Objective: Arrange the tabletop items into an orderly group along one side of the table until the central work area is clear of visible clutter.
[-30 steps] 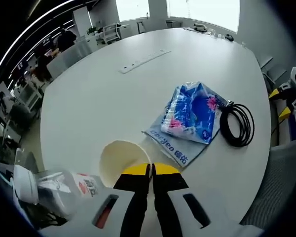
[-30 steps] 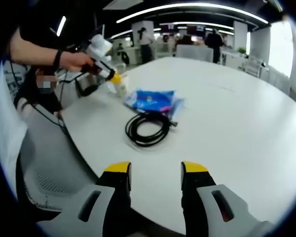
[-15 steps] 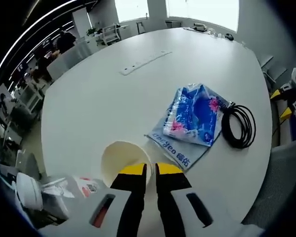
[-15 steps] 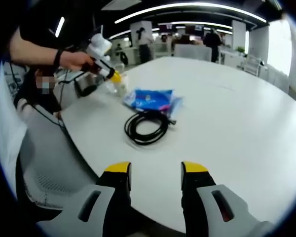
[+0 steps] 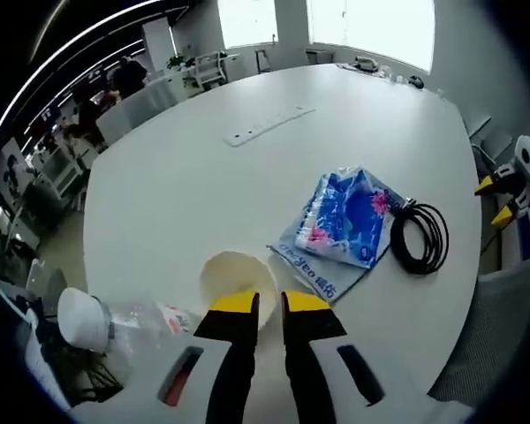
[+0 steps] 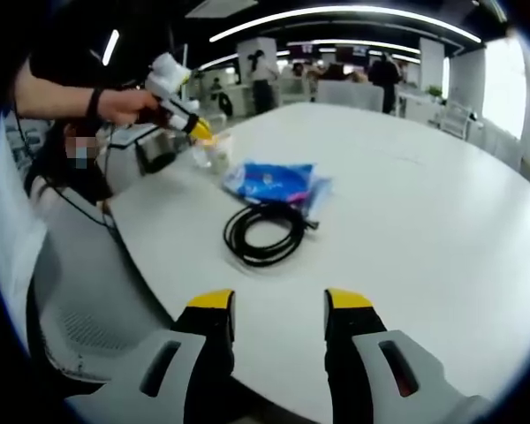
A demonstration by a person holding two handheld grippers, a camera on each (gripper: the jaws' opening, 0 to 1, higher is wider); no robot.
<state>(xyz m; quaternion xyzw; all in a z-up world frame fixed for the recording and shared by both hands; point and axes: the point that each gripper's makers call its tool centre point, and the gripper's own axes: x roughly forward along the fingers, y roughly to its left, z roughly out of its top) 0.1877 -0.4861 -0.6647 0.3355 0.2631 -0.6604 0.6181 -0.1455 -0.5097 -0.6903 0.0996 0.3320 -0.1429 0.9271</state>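
Table (image 5: 203, 194) is big, round and white, and your things sit near one edge of it. Your left gripper (image 5: 269, 303) hangs just above a cream paper cup (image 5: 237, 276), and its two yellow tips have a small gap between them, so they are a little apart and hold nothing. One tip is over the cup's rim, but you cannot tell if it touches. Just beside the cup lies a blue packet (image 5: 349, 216) with pink spots, and it rests on a flat grey-blue bag (image 5: 316, 267) with letters on it. A black cable (image 5: 418, 237) is wound in a ring right next to the packet. A clear plastic bottle (image 5: 128, 320) with a white cap lies on its side close to the cup, near the table edge. Far off on the table is a long white strip (image 5: 269, 125). Your right gripper (image 6: 271, 302) is low over the near table edge, with its yellow tips wide apart and holding nothing. From there you see the black cable (image 6: 265, 233) ahead, the blue packet (image 6: 272, 180) behind it, and your hand (image 6: 122, 104) holding the left gripper (image 6: 200, 132) over the cup (image 6: 216, 152).
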